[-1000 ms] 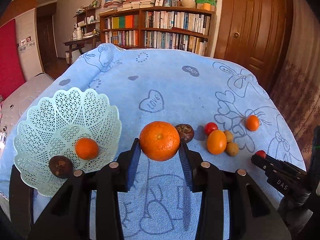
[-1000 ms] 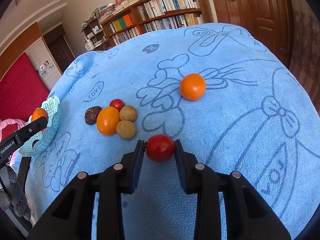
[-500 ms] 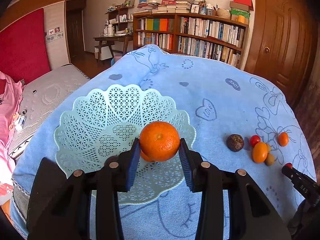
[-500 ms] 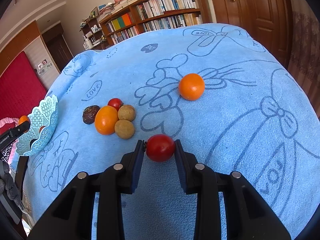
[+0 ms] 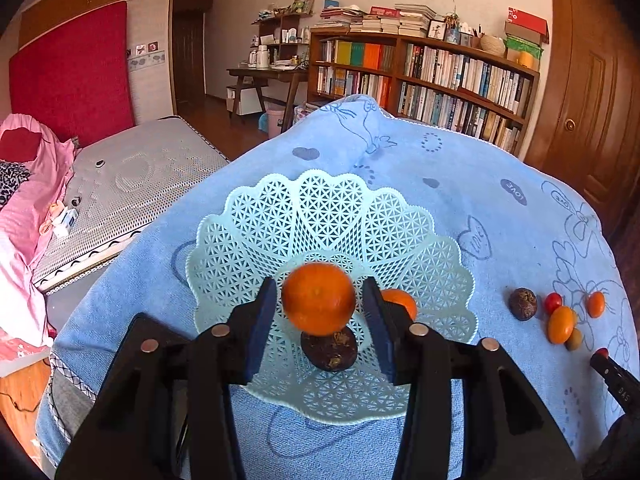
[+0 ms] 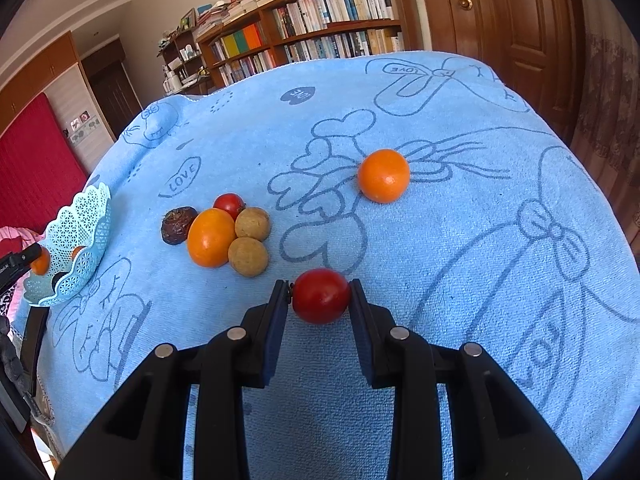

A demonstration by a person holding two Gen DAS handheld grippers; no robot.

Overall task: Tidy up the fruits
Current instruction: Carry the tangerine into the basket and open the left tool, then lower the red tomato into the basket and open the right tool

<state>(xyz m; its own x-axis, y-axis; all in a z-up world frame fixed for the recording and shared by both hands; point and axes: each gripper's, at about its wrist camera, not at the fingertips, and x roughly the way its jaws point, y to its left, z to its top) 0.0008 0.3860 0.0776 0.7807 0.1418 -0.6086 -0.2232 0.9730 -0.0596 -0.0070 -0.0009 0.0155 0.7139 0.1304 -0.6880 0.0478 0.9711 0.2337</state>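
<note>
Over the pale green lattice basket (image 5: 320,208), my left gripper (image 5: 319,294) stands open. A blurred orange mandarin (image 5: 318,298) sits loose between its jaws, a small gap on each side. Below it in the basket lie a dark brown fruit (image 5: 330,352) and a smaller orange (image 5: 400,300), partly hidden by the right jaw. My right gripper (image 6: 320,292) is shut on a red tomato (image 6: 321,296) just above the blue towel (image 6: 460,240). On the towel, ahead of it, rests a lone orange (image 6: 383,176).
A cluster lies left of the tomato: an oval orange fruit (image 6: 211,237), two tan round fruits (image 6: 253,223), a small tomato (image 6: 229,205) and a dark fruit (image 6: 178,224). The basket (image 6: 86,216) stands at the towel's left end. A bed lies beyond it.
My left gripper swung left from the towel to over the basket, then opened; the mandarin is now loose and blurred between its jaws. The right gripper held still with the tomato.
</note>
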